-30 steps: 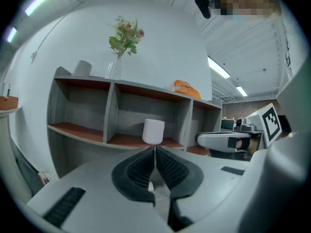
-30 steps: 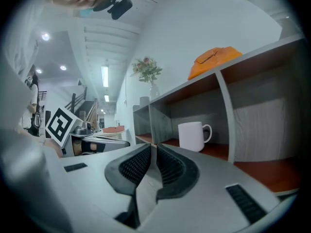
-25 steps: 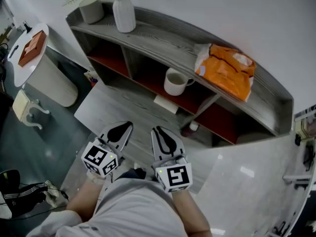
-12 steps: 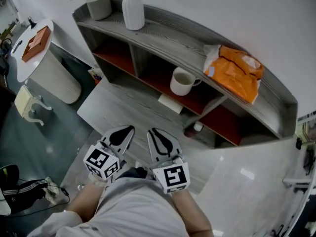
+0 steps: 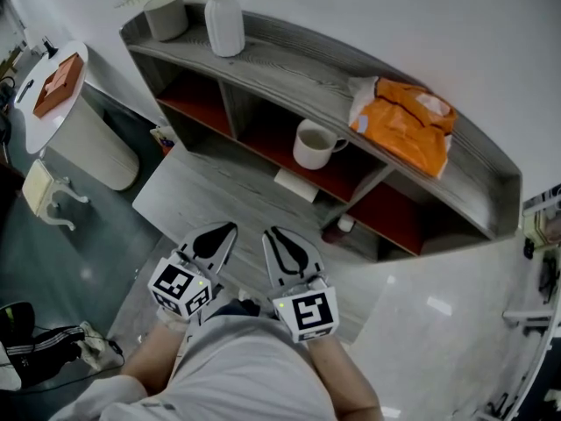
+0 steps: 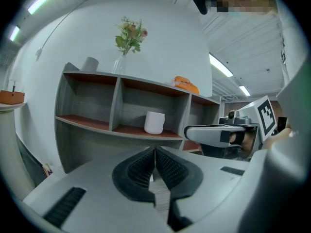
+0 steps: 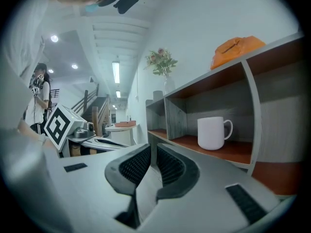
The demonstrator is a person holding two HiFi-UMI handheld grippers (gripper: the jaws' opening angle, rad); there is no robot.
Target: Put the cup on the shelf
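A white cup [image 5: 311, 145] with a handle stands upright in the middle compartment of the grey shelf [image 5: 289, 68], on its red-brown board. It also shows in the left gripper view [image 6: 154, 123] and the right gripper view [image 7: 212, 133]. My left gripper [image 5: 226, 228] and right gripper [image 5: 273, 232] hang side by side close to my body, well short of the shelf, above the grey floor. Both point toward the shelf. The left gripper [image 6: 155, 149] is shut with nothing between its pads. The right gripper [image 7: 151, 147] is shut and empty too.
An orange bag [image 5: 403, 123], a white vase [image 5: 223, 24] and a grey plant pot [image 5: 165, 16] sit on the shelf top. A small bottle [image 5: 344, 224] stands low at the right compartment. A white round table [image 5: 48, 95] carrying a brown box [image 5: 58, 84] is at the left.
The head view swayed slightly and came back. Both grippers stay near my body, and the cup stands in the same compartment.
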